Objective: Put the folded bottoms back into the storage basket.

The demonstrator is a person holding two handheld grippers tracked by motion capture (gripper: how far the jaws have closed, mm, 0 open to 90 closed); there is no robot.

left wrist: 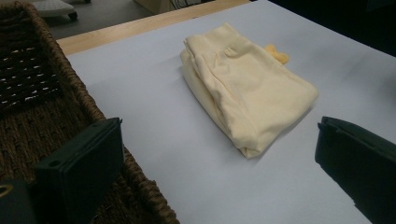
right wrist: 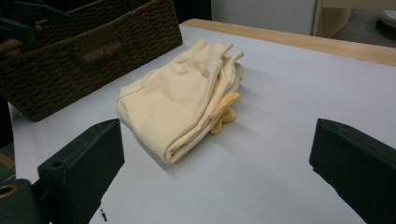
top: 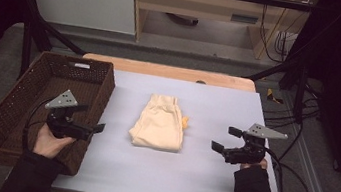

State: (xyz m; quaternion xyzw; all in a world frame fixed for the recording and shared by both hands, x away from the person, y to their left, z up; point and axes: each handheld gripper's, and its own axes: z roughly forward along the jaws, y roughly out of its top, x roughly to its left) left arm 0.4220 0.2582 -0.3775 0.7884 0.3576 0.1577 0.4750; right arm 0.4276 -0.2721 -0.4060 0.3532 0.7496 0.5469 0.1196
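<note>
A folded cream-yellow garment point(top: 159, 122) lies in the middle of the white sheet, with a small orange-yellow piece point(top: 185, 122) poking out at its right side. My left gripper point(top: 93, 118) is open over the near right edge of the wicker basket, jaws pointing toward the garment point(left wrist: 247, 88), nothing between them. My right gripper point(top: 225, 139) is open to the right of the garment point(right wrist: 177, 100), jaws pointing left at it, and holds nothing. Both grippers stand clear of the cloth.
A dark brown wicker basket point(top: 98, 91) stands at the left, partly off the sheet. The white sheet point(top: 147, 173) covers a wooden table point(top: 172, 72). Black cables point(top: 294, 169) trail off the right side. A dark frame surrounds the table.
</note>
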